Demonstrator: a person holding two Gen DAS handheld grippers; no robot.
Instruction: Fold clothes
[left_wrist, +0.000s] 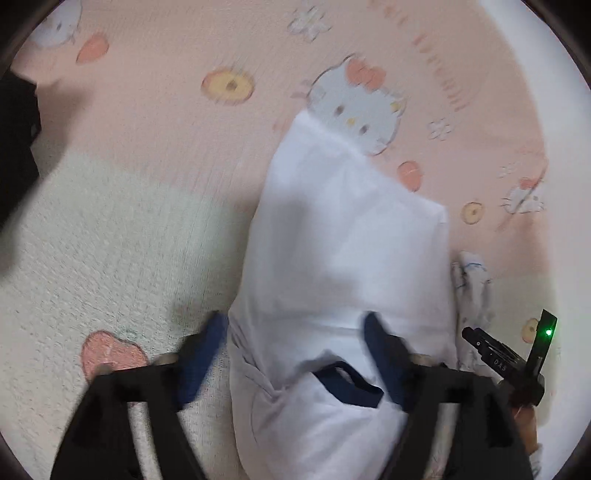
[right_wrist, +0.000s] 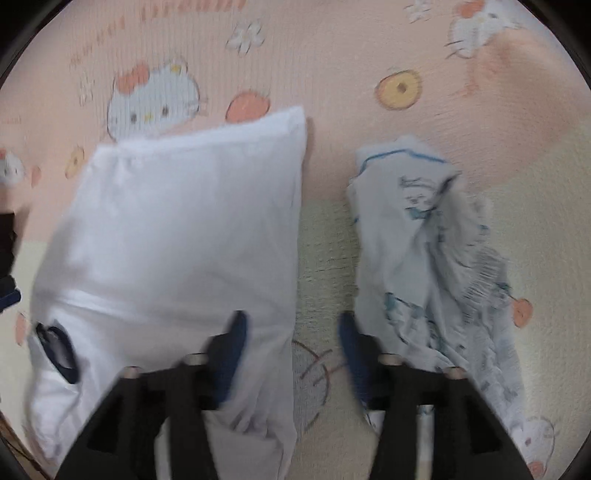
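Two garments lay on the pink and cream cartoon-print blanket (right_wrist: 325, 55): one folded white shirt (right_wrist: 184, 229) with a navy collar, and one crumpled white garment with blue drawings (right_wrist: 424, 258). They were near each other but apart, with a strip of bare blanket between them. The white shirt lay as a long folded panel, its far hem over the pink part of the blanket beside a printed cat face, and its collar end nearest the cameras over the cream part. In the left wrist view the left gripper (left_wrist: 295, 350) had its two blue-padded fingers spread wide apart, one on each side of the shirt's (left_wrist: 343, 240) collar end, clamping nothing; the patterned garment (left_wrist: 472, 284) showed only as a sliver past the shirt's right edge. In the right wrist view the right gripper (right_wrist: 291, 350) was likewise spread wide, its left finger over the shirt's right edge and its right finger beside the patterned garment, with bare blanket between them. Both views were somewhat blurred.
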